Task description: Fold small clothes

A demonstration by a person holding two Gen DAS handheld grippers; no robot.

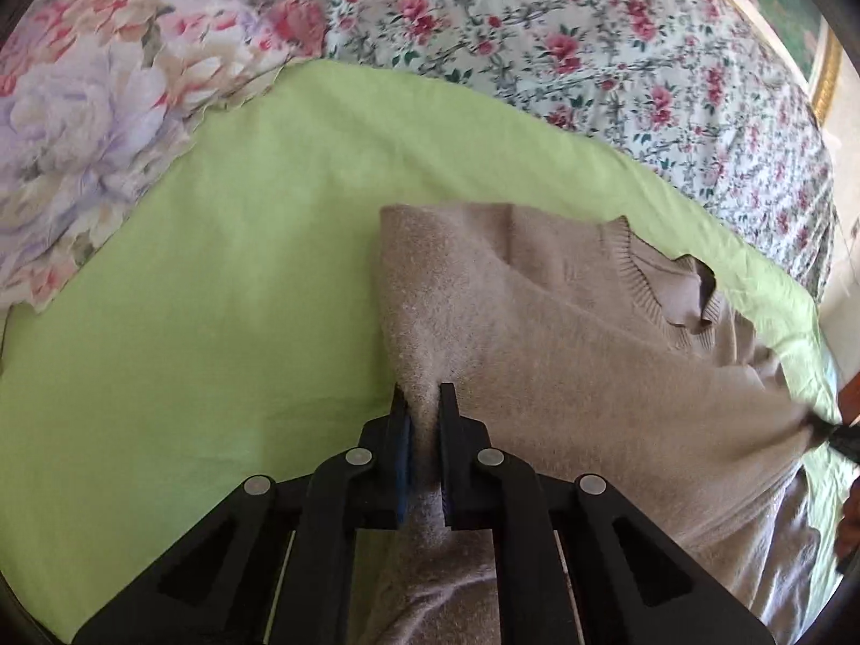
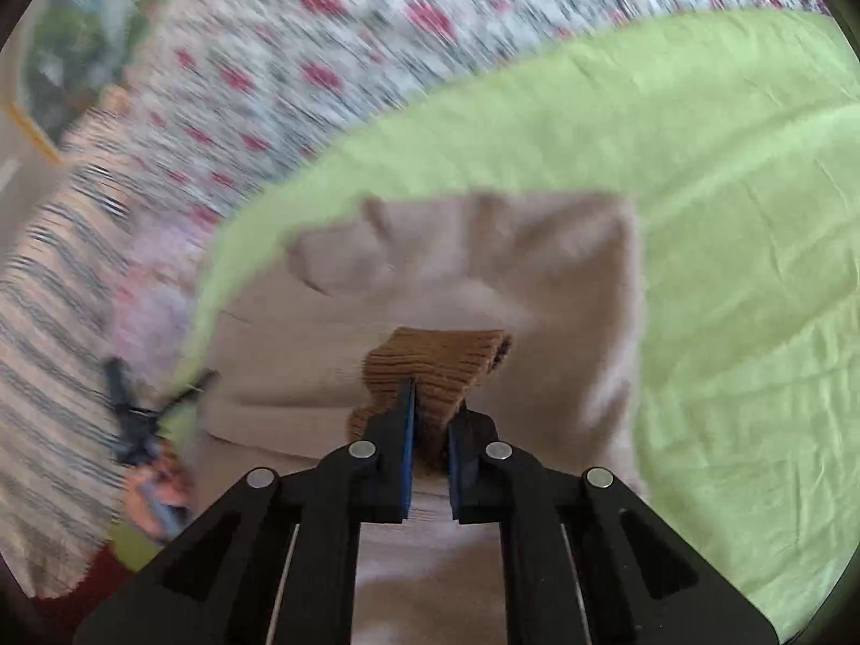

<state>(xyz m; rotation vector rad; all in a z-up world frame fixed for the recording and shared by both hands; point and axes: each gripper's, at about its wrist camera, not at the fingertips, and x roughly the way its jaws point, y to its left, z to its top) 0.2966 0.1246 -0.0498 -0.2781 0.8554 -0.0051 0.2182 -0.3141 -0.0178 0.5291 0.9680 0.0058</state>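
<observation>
Two grippers (left [image 1: 423,403], right [image 2: 432,408]) pinching sweater [image 1: 564,322] edges, green sheet [image 1: 215,269]

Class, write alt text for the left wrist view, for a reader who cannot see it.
The left hand-held gripper pinches a fold of a beige knit sweater that lies on a lime-green sheet. Floral bedding lies beyond the sheet, and the sweater's ribbed collar points right.

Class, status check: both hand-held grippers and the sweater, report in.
Left hand-held gripper shut on beige sweater. Right hand-held gripper shut on its ribbed cuff. Sweater part-folded on green sheet. Nothing in the way.
</observation>
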